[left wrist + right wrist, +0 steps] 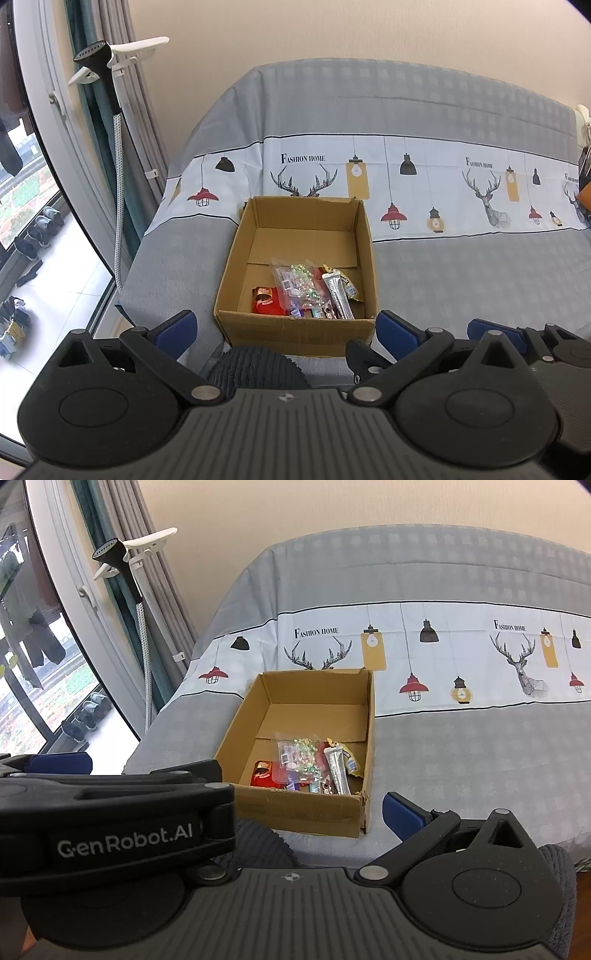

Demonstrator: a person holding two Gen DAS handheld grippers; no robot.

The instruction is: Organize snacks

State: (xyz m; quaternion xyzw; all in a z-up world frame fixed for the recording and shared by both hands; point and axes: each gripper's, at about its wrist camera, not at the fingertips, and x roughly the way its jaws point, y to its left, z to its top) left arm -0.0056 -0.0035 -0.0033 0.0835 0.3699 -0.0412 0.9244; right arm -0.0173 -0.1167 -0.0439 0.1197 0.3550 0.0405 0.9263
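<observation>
You're at the tail end or between picks, I'd judge: both tongs released and empty, left gripper point(286, 328) and right gripper point(400, 816) hovering just short of the cardboard box point(295, 332) on the bed sheet point(480, 277), w/ the snacks point(306, 291) piled at its near end. Silver sachet point(337, 295) lies long axis running near-to-far, slightly angled, top end away from you. No loose snacks visible on the sheet, so next move prob. needs a look around or a tidy inside the box.

Left gripper point(286, 330) fingers spread wide, right gripper point(236, 801) alongside, fingers apart
</observation>
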